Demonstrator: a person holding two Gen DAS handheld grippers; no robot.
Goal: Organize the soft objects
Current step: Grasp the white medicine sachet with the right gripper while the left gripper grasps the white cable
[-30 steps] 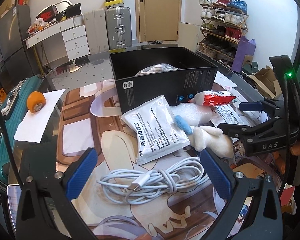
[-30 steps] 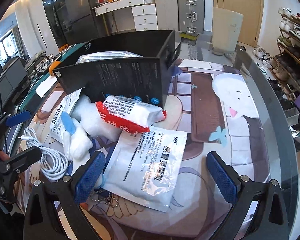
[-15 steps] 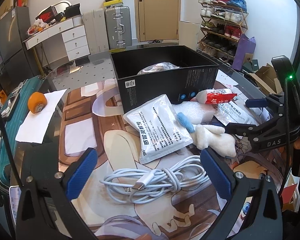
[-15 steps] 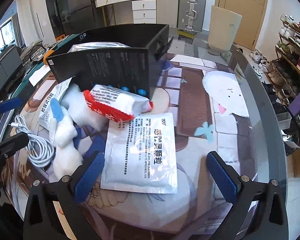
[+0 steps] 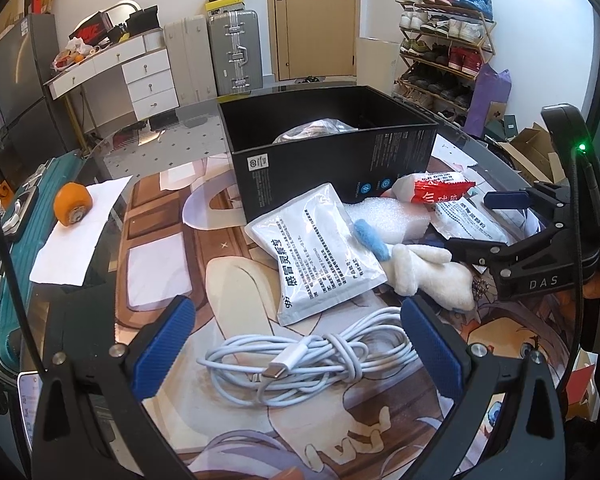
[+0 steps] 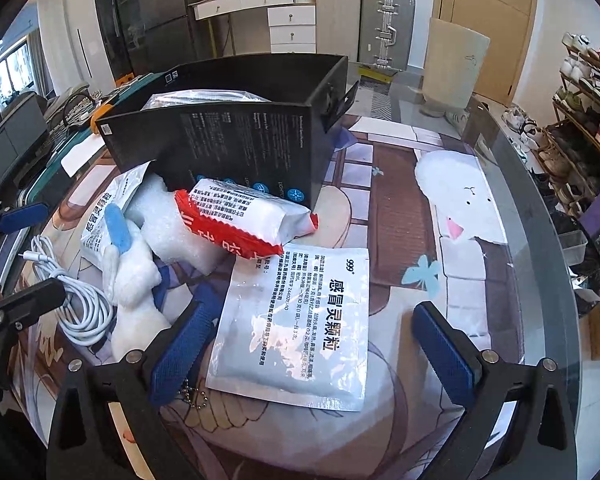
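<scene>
A black box [image 5: 332, 156] stands on the glass table and holds a clear plastic bag [image 5: 314, 134]. In front of it lie a silver sachet [image 5: 320, 256], a white foam piece [image 5: 392, 220], a red-and-white packet [image 5: 436, 192] and a white plush toy with blue ear [image 5: 424, 268]. A coiled white cable [image 5: 312, 360] lies between my open left gripper's [image 5: 296, 348] fingers. My right gripper [image 6: 312, 348] is open over a second silver sachet [image 6: 300, 324]. The box [image 6: 236, 140], packet [image 6: 244, 220], plush [image 6: 132, 276] and cable [image 6: 76, 304] also show in the right wrist view.
An orange object [image 5: 73, 204] sits on white paper [image 5: 80, 232] at the table's left. A teal suitcase [image 5: 4, 272] stands beside the table. A shoe rack [image 5: 444, 52], drawers and suitcases stand behind. The table's edge [image 6: 540, 280] curves at right.
Both grippers have drawn back slightly and shifted. The right gripper now frames the second silver sachet more squarely. No object has been taken hold of.
</scene>
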